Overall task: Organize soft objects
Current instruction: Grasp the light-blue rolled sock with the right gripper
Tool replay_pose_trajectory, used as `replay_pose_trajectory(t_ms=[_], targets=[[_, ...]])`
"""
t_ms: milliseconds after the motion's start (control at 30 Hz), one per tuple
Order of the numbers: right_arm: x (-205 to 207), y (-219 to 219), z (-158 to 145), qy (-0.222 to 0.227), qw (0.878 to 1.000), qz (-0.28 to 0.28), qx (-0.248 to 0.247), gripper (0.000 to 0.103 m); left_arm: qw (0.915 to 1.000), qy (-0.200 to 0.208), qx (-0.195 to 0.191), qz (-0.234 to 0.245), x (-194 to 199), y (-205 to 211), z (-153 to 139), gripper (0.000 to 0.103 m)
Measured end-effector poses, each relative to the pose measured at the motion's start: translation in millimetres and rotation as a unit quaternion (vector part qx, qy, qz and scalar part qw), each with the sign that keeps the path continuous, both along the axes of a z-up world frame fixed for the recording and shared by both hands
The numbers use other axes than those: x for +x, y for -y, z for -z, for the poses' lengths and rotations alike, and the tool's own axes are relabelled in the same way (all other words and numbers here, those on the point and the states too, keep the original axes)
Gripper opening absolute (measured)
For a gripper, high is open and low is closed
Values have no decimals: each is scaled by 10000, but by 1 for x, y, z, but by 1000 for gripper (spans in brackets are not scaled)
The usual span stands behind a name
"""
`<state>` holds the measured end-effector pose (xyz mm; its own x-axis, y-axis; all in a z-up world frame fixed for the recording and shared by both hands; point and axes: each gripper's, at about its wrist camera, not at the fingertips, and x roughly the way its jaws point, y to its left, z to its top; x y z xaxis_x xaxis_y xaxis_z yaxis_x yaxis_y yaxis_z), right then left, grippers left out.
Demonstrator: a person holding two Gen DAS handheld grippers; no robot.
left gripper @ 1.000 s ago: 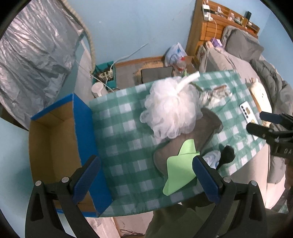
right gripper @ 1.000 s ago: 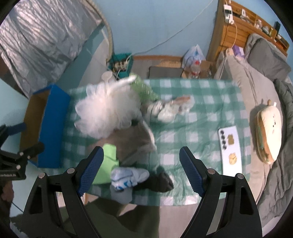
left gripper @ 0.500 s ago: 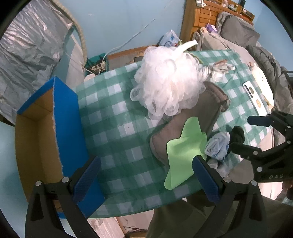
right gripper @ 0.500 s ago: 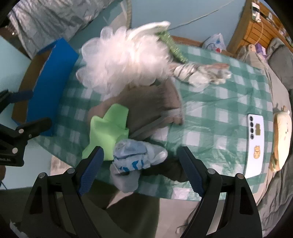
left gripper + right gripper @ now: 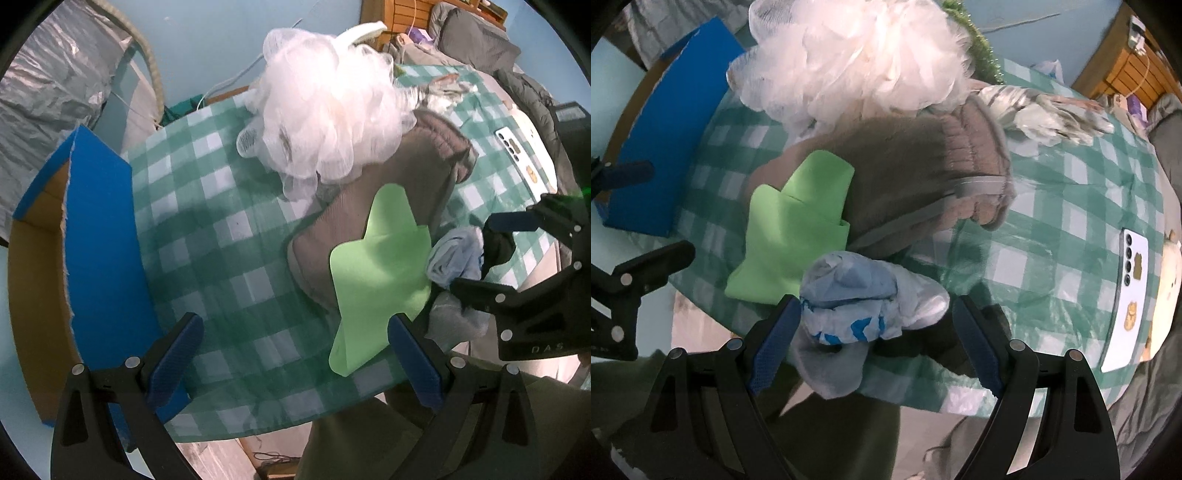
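Observation:
A heap of soft things lies on the green checked tablecloth [image 5: 221, 229]: a white mesh bath pouf [image 5: 328, 110], a brown plush slipper [image 5: 388, 177], a light green cloth [image 5: 380, 273], a pale blue rolled sock [image 5: 857, 295] on a grey sock [image 5: 831, 369], and a black item [image 5: 498, 247]. My right gripper [image 5: 875, 339] is open, its jaws either side of the blue sock. My left gripper [image 5: 295, 362] is open and empty above the table's near edge, left of the green cloth.
An open cardboard box with blue walls [image 5: 99, 236] stands at the table's left end. A white phone [image 5: 1126, 295] and a crumpled grey-white cloth [image 5: 1041, 114] lie on the right part. A bed with grey bedding [image 5: 476, 40] is behind.
Both grippers have come down closer to the heap. The right gripper has moved in until its jaws flank the blue sock. Both stay open.

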<state>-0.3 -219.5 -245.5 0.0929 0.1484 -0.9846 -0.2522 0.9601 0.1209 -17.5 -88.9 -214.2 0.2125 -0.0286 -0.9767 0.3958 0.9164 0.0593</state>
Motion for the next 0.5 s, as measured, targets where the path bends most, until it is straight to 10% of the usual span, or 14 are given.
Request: replay_pose_trajectory(t_ms=[500], targets=[[6, -17, 33, 17, 9998, -198, -66, 75, 9997, -158, -143, -83, -7, 0, 26, 100]])
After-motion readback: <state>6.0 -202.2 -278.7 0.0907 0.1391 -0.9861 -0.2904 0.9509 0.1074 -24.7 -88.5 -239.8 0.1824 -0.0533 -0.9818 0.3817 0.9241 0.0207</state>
